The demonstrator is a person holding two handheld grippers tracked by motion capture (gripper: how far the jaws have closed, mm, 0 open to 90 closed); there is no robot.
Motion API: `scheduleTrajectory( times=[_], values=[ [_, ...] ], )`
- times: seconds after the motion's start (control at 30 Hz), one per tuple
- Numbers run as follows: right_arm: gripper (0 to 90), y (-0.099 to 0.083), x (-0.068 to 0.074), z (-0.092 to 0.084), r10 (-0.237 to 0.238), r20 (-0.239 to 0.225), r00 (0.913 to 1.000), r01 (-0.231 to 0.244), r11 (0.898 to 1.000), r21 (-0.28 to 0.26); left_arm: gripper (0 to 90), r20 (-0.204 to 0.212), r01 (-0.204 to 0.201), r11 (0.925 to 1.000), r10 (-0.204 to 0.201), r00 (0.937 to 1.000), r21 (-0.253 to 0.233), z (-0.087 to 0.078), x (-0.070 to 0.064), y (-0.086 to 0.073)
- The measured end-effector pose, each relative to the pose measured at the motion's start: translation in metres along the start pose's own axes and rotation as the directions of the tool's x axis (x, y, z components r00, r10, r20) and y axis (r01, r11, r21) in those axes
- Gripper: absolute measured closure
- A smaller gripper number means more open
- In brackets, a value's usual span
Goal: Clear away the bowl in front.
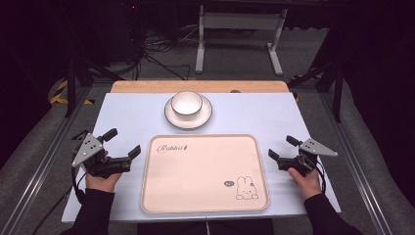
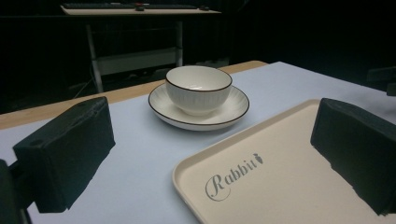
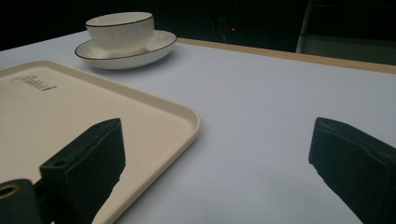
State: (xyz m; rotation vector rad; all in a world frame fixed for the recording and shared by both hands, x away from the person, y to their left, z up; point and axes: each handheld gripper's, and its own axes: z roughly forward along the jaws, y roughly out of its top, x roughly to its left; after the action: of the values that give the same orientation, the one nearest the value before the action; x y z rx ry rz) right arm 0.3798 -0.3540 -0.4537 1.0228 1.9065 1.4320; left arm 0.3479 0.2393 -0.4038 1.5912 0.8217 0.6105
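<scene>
- The tray (image 1: 204, 174) lies flat at the near middle of the worktop (image 1: 274, 115), a pale cream rectangle with rounded corners and a raised rim.
- Its far-left corner carries the word "Rabbit" in script; a small rabbit drawing sits near its near-right corner.
- The tray holds nothing on its surface.
- The left claw (image 1: 122, 142) sits just left of the tray, near its far-left corner, held in the person's left hand (image 1: 102, 181) low over the worktop.
- It is released: the jaws stand wide apart with nothing between them, and in the left gripper view one jaw hangs over the bare worktop and the other over the tray's edge.
- The right claw (image 1: 283, 147) sits just right of the tray, held in the right hand (image 1: 307, 180), apart from the rim.
- It too is released, jaws spread wide and gripping nothing; in the right gripper view one jaw stands above the tray's corner and the other over the bare worktop.
- A white bowl (image 1: 186, 104) with a dark rim stands upright on a saucer (image 1: 172, 116) beyond the tray's far edge, near the middle of the worktop and apart from the tray.
- The bowl looks empty in the high view.
- Both claws are well apart from the bowl and saucer.
</scene>
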Motion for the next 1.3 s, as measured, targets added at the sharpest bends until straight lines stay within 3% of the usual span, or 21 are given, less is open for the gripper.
scheduleTrajectory(
  times=[0.27, 0.4, 0.63, 0.8, 0.93, 1.03, 1.2, 1.3],
  values=[
    [4.3, 0.0, 0.0, 0.0, 0.002, 0.0, 1.0, -0.002, 1.0, 0.0, 1.6, -0.005, 0.034, 0.9982, -0.033, 0.9994, 0.05, 0.019, 0.003, 0.008],
    [4.3, 0.0, 0.0, 0.0, 0.001, 0.0, 1.0, -0.001, 1.0, 0.0, 1.9, 0.003, 0.056, 0.9962, -0.057, 0.9984, 0.067, 0.038, 0.007, 0.011],
    [4.3, 0.0, 0.0, 0.0, 0.002, -0.001, 1.0, -0.002, 1.0, -0.001, 4.3, 0.027, 0.049, 0.9929, -0.052, 0.9983, 0.109, 0.063, 0.01, 0.016],
    [4.3, 0.0, 0.0, 0.0, 0.002, -0.001, 1.0, -0.002, 1.0, -0.001, 4.4, 0.043, 0.063, 0.9923, -0.068, 0.9967, 0.106, 0.075, 0.01, 0.021],
    [4.3, 0.0, 0.0, 0.0, 0.003, -0.001, 1.0, -0.003, 1.0, -0.001, 3.8, 0.05, 0.039, 0.9917, -0.046, 0.9977, 0.122, 0.086, 0.008, 0.026],
    [4.3, 0.0, 0.0, 0.0, 0.003, -0.002, 1.0, -0.003, 1.0, -0.001, 3.6, 0.063, 0.054, 0.9907, -0.062, 0.9961, 0.125, 0.093, 0.007, 0.029],
    [4.3, 0.0, 0.0, 0.0, 0.005, -0.003, 1.0, -0.005, 1.0, -0.001, 3.6, 0.069, 0.051, 0.9921, -0.059, 0.9959, 0.115, 0.105, 0.005, 0.036],
    [4.3, 0.0, 0.0, 0.0, 0.005, -0.003, 1.0, -0.005, 1.0, -0.002, 3.4, 0.068, 0.043, 0.99, -0.053, 0.9963, 0.135, 0.112, 0.006, 0.041]
  ],
)
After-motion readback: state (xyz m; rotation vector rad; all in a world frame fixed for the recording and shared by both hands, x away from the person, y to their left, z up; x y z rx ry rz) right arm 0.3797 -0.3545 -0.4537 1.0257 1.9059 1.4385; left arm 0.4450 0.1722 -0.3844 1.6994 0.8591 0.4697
